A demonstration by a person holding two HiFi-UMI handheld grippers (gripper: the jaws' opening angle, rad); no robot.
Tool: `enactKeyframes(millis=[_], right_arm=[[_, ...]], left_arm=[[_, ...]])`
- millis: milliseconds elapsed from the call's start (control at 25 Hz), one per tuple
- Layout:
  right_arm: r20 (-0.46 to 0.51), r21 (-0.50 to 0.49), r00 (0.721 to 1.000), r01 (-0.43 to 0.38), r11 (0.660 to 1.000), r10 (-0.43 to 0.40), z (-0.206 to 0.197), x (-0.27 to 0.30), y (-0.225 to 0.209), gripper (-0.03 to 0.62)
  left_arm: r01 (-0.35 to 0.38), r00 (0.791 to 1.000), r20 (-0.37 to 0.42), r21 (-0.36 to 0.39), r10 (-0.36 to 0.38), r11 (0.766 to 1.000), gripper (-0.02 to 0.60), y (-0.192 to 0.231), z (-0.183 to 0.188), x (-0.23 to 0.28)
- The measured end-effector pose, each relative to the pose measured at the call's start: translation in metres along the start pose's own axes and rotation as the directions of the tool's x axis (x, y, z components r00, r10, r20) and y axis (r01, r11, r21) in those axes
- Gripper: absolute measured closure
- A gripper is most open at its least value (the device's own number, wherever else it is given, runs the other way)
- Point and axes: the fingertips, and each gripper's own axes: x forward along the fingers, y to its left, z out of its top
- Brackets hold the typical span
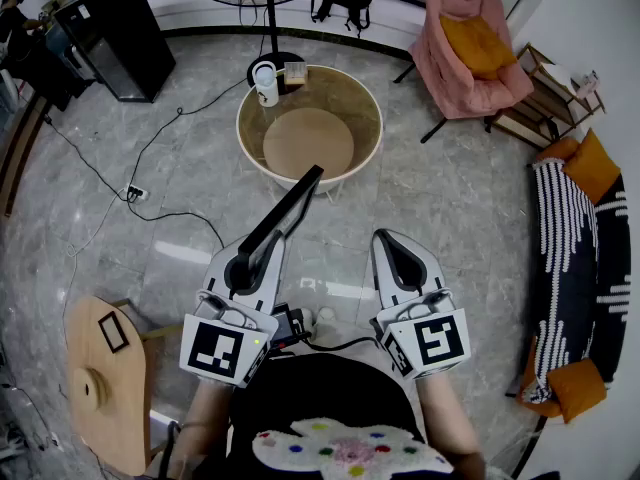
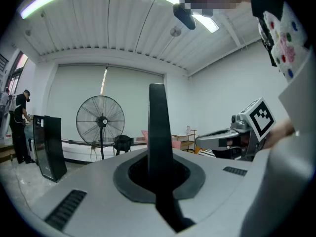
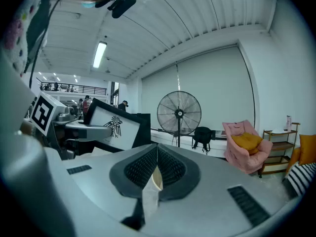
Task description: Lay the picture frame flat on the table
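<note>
The black picture frame (image 1: 285, 218) is held in the air, tilted, its top edge reaching toward the round wooden table (image 1: 375, 118). My left gripper (image 1: 243, 263) is shut on its lower edge. In the left gripper view the frame (image 2: 158, 132) stands edge-on between the jaws of that gripper (image 2: 158, 174). From the right gripper view the frame's white face (image 3: 116, 127) with a dark bird drawing shows at left. My right gripper (image 1: 390, 240) hovers beside the left one, shut and empty (image 3: 157, 169).
A white cup (image 1: 266, 83) and a small brown thing (image 1: 295, 76) stand on the table's far rim. A fan stand (image 1: 270, 18), a pink chair (image 1: 465, 53) and a striped sofa (image 1: 575, 258) ring the room. A wooden stool (image 1: 100, 378) sits at my left; cables (image 1: 130, 193) cross the floor.
</note>
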Motion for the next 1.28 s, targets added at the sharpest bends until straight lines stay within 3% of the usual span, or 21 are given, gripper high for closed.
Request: enactKeyframes(millis=[400, 800, 1280], right_arm=[[0.000, -0.007, 1.000, 0.006, 1.000, -0.006, -0.001, -0.002, 0.001, 0.560], [0.063, 0.083, 0.998, 0.001, 0.997, -0.007, 0.007, -0.004, 0.001, 0.560], [0.060, -0.013, 0.997, 0.052, 0.999, -0.051, 0.010, 0.009, 0.015, 0.560]], left_arm=[[0.004, 1.000, 0.006, 0.000, -0.004, 1.000, 0.557, 0.000, -0.001, -0.002], [0.007, 1.000, 0.016, -0.007, -0.007, 1.000, 0.557, 0.006, 0.000, -0.003], [0.018, 0.997, 0.075, -0.003, -0.018, 1.000, 0.557, 0.026, 0.012, -0.009]])
